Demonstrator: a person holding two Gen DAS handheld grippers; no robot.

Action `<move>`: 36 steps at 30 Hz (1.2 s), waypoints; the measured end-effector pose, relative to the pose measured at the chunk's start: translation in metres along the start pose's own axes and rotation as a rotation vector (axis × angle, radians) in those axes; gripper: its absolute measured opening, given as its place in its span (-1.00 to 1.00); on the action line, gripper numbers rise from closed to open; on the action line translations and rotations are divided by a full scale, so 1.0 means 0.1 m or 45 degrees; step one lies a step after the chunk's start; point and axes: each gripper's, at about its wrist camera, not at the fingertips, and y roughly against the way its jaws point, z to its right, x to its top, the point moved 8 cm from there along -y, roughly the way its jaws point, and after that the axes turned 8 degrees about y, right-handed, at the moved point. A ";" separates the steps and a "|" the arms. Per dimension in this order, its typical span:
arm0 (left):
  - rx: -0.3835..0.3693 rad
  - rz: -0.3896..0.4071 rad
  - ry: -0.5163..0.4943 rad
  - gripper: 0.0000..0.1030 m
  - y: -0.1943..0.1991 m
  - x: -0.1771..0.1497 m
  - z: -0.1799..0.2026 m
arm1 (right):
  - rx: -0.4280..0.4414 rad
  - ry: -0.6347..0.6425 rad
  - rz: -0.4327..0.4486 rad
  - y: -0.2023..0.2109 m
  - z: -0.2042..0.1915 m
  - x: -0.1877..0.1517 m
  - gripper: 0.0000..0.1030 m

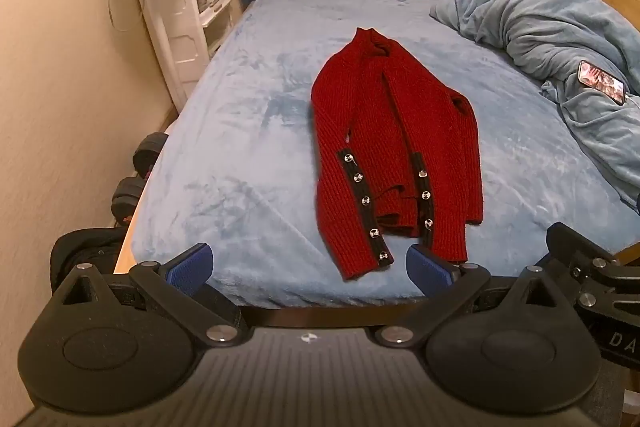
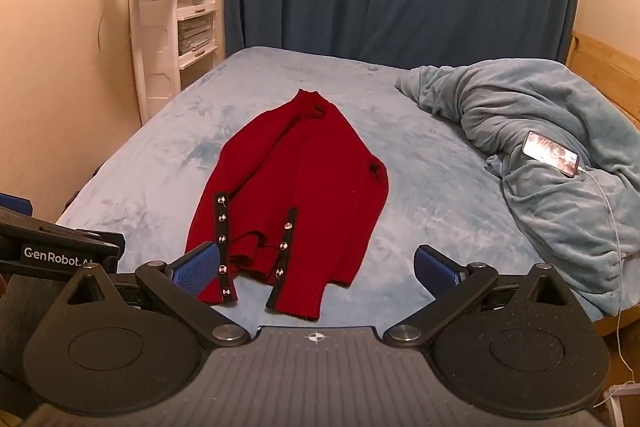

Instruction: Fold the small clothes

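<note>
1. The red cardigan (image 1: pixel 394 151) is lying on the bed (image 1: pixel 240 131), collar pointing to 12 o'clock and hem toward the near edge. Both sleeves are lying over the body, their buttoned cuffs (image 1: pixel 366 203) pointing to 6 o'clock.
2. Judgement: the sleeve folds are looking done; the fold bringing hem and collar together is remaining, and the garment is still lying at full length.
3. The left claw (image 1: pixel 308 265) is hovering at the bed's near edge with fingers standing wide apart, gripping nothing; the cardigan's cuffs are lying just ahead, at 12 to 1 o'clock.
4. The right claw (image 2: pixel 316 267) is likewise standing apart and holding nothing; the hem (image 2: pixel 294 301) is sitting between its fingers, toward 11 o'clock.
5. A crumpled blanket (image 2: pixel 540 147) carrying a phone (image 2: pixel 551 153) is lying at 2 o'clock, well apart from the cardigan.
</note>
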 end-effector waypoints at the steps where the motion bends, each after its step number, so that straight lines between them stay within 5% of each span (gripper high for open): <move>1: -0.001 -0.002 0.003 0.99 -0.02 0.01 -0.01 | 0.001 0.000 0.001 0.01 0.01 0.00 0.99; 36: -0.001 0.006 0.008 0.99 -0.02 0.03 -0.04 | -0.002 0.005 -0.004 0.01 0.00 -0.01 0.98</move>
